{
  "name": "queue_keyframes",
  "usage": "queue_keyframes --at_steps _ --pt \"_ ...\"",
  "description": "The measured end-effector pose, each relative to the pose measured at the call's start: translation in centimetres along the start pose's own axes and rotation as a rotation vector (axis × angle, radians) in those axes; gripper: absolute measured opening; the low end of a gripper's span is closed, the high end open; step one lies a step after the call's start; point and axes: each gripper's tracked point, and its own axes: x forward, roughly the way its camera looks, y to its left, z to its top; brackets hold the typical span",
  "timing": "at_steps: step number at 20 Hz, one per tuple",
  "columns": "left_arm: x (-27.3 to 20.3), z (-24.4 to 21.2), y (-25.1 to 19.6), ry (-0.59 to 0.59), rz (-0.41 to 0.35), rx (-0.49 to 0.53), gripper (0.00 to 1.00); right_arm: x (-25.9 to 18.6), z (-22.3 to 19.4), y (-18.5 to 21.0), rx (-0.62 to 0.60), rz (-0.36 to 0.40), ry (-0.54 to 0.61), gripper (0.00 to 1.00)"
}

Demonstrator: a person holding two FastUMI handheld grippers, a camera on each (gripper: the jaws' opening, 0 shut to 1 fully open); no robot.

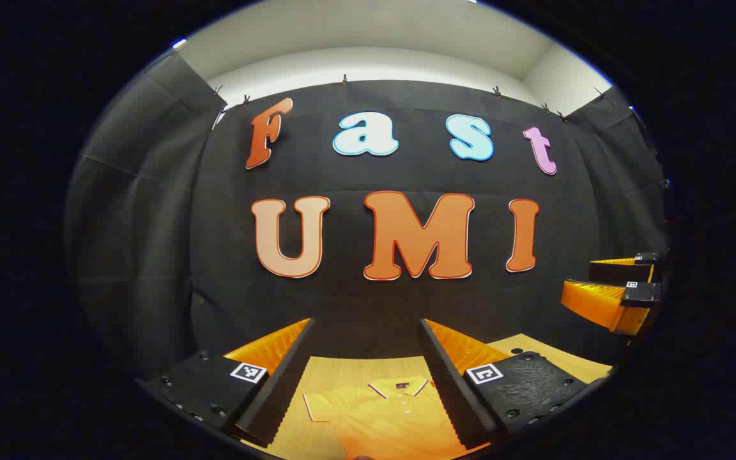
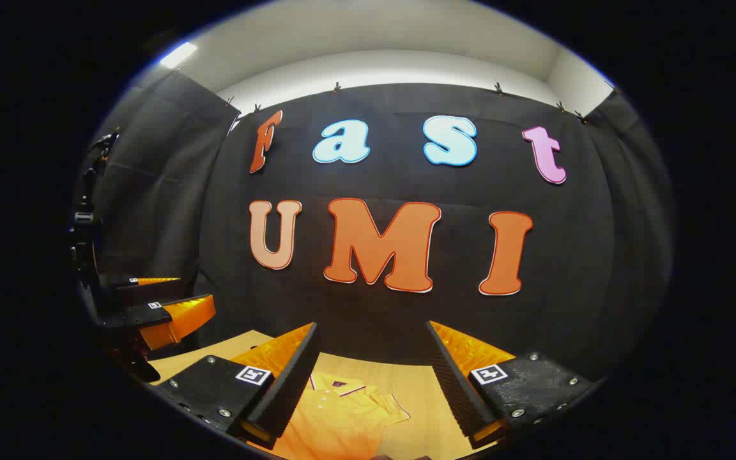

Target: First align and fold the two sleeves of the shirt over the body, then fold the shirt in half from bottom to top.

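A yellow polo shirt [image 1: 393, 415] lies flat on the wooden table [image 1: 336, 377], collar toward the far wall, one short sleeve spread out to the left. My left gripper [image 1: 368, 377] hangs open above it, with nothing between its fingers. In the right gripper view the same shirt [image 2: 336, 418] shows below my right gripper [image 2: 371, 383], which is also open and empty, held above the table. The right gripper [image 1: 617, 291] appears off to the right in the left gripper view, and the left gripper [image 2: 157, 306] appears at the left in the right gripper view.
The black cloth booth wall [image 1: 374, 306] rises straight behind the table's far edge. Bare wood [image 2: 419, 390] lies to the right of the shirt's collar.
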Motion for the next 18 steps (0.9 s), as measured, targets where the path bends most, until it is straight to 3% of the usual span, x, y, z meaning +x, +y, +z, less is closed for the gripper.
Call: queue_keyframes --at_steps 18 --pt "-2.3 -1.8 -0.7 -0.007 -0.006 0.065 0.98 0.0 -4.6 -2.2 0.0 -0.064 0.089 0.98"
